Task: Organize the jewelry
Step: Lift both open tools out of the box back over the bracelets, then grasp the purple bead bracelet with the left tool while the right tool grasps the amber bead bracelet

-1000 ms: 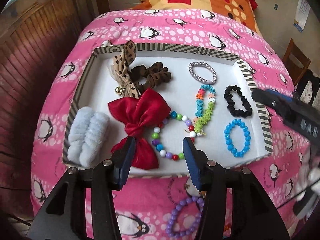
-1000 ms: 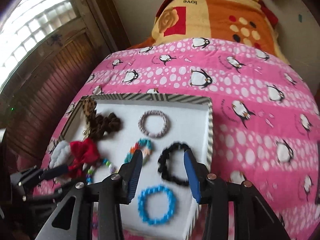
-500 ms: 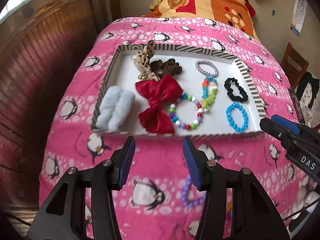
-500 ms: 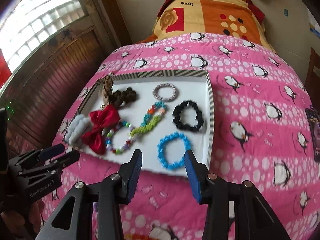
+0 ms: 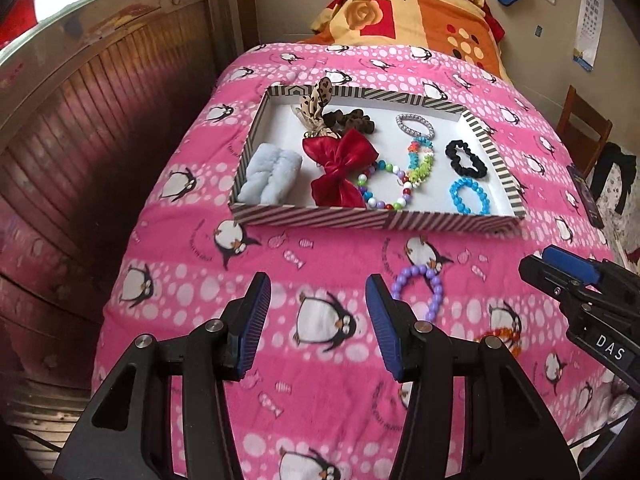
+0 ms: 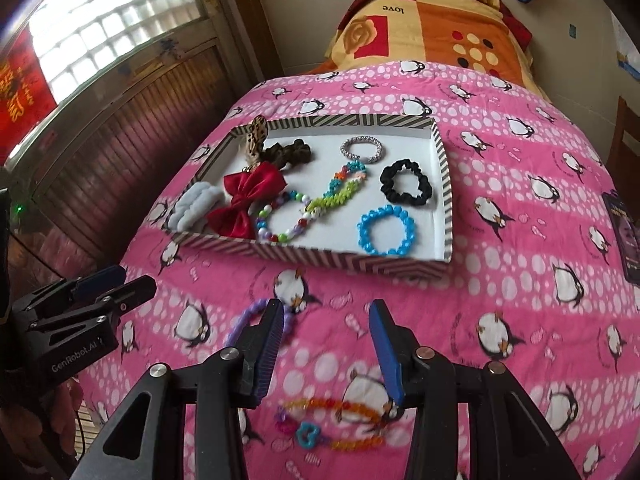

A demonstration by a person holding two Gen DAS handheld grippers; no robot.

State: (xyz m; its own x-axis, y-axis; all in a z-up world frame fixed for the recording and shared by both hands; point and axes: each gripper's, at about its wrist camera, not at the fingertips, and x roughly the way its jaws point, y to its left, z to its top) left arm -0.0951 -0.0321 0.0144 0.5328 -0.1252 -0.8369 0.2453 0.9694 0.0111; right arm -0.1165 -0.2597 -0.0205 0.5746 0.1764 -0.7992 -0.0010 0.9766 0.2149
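step: between picks | left gripper (image 5: 318,312) open, empty | right gripper (image 6: 326,340) open, empty | tray (image 5: 372,222) holds sorted pieces | purple bracelet (image 5: 420,288), orange bracelet (image 6: 340,410) loose on bed, likely next

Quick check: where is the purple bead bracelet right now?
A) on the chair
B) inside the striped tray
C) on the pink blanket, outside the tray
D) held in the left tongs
C: the purple bead bracelet lies on the pink blanket, nearer the camera than the striped tray, with both tongs empty.

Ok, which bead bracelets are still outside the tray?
Two: the purple bracelet and the orange bracelet, both on the blanket near the grippers; the others lie inside the tray.
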